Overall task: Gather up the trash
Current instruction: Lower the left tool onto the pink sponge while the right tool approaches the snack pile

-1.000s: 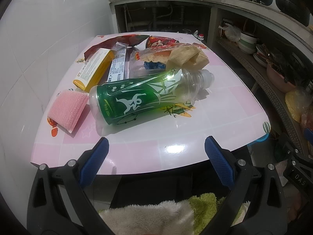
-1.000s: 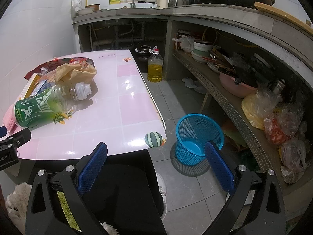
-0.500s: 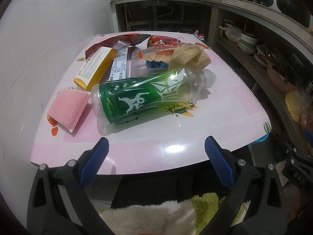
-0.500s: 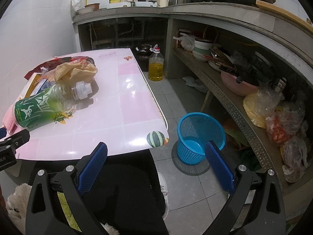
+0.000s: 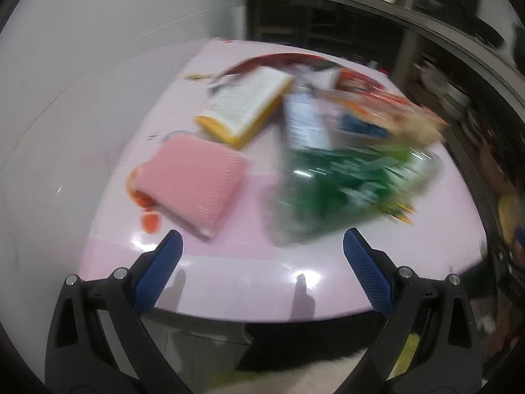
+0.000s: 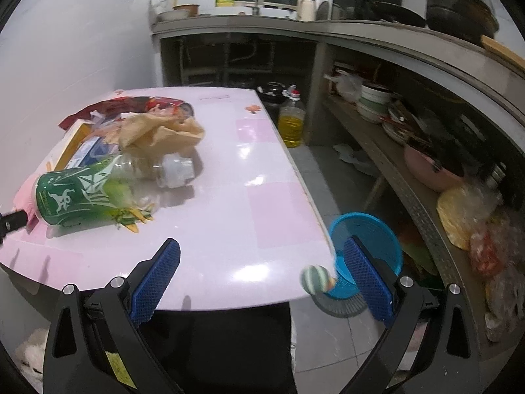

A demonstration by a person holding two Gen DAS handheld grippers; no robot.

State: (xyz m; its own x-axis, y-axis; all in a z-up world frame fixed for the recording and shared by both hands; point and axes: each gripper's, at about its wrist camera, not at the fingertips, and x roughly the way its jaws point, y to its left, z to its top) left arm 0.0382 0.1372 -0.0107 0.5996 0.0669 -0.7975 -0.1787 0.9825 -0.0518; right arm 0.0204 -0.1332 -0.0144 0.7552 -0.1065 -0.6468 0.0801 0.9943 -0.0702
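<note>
Glossy pink counter, smooth and reflective, carrying a heap of trash toward the left of the right wrist view. Clear plastic bottle with a green printed label lying on its side at left centre, white cap pointing to the middle of the frame. Crumpled tan paper just above it, resting on a red foil wrapper. In the blurred left wrist view: same bottle at right centre, a ribbed pink sponge at left centre, a flat yellow-edged box above it, a white and blue packet between box and bottle.

Left gripper low in frame, jaws wide apart, holding nothing, blue textured pads over the near counter edge. Right gripper likewise at bottom of frame, jaws wide apart and empty.

Round blue mesh basket on the tiled floor at lower right, partly hidden behind the counter corner and the right-hand pad. Bottle of yellow oil standing on the floor beyond the counter. Cluttered shelf with bowls and plastic bags along the right edge.
</note>
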